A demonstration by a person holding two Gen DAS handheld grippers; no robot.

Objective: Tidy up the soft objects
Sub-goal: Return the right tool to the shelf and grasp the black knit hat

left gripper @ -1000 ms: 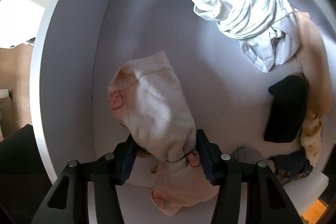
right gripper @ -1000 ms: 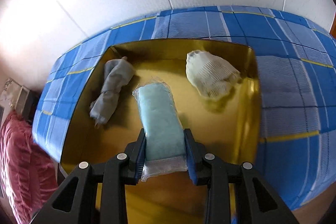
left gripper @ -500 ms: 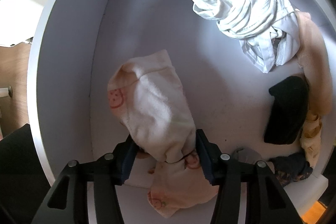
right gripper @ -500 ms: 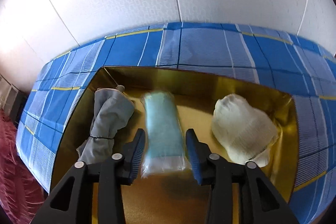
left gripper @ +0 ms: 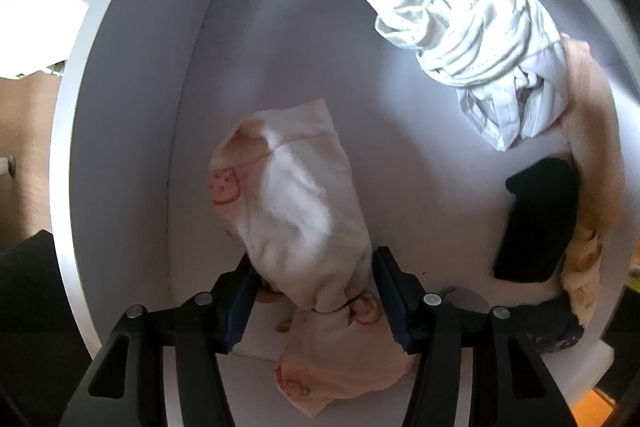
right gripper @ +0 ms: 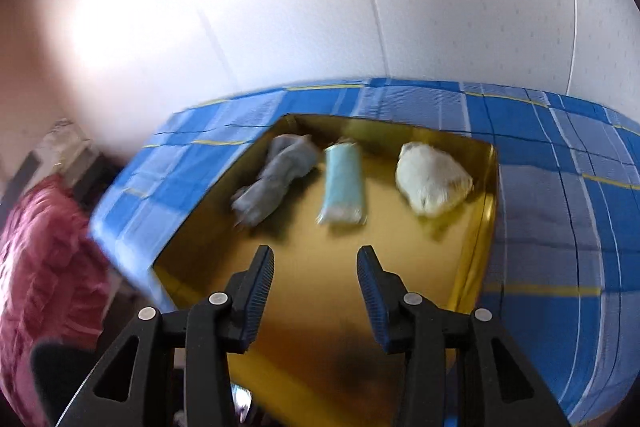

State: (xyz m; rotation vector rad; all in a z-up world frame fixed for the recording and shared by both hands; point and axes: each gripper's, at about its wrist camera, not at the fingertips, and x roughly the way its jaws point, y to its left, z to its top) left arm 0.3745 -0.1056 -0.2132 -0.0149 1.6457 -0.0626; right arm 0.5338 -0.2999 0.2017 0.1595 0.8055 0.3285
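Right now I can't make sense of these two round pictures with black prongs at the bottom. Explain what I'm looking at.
No robot here: a person holds a two-finger gripper in each hand, each carrying a fisheye camera looking along its fingers. The left view looks into a white bin; the left gripper is clamped on a cream smiley-print cloth. Crumpled white clothes and a black item lie farther in. The right view shows the right gripper open and empty above a gold tray on a blue plaid cloth, holding a grey roll, a light-blue packet and a whitish bundle.

Cream smiley-print cloth (left gripper: 296, 211) bundled; pale-blue pack (right gripper: 342, 185) flat in tray.
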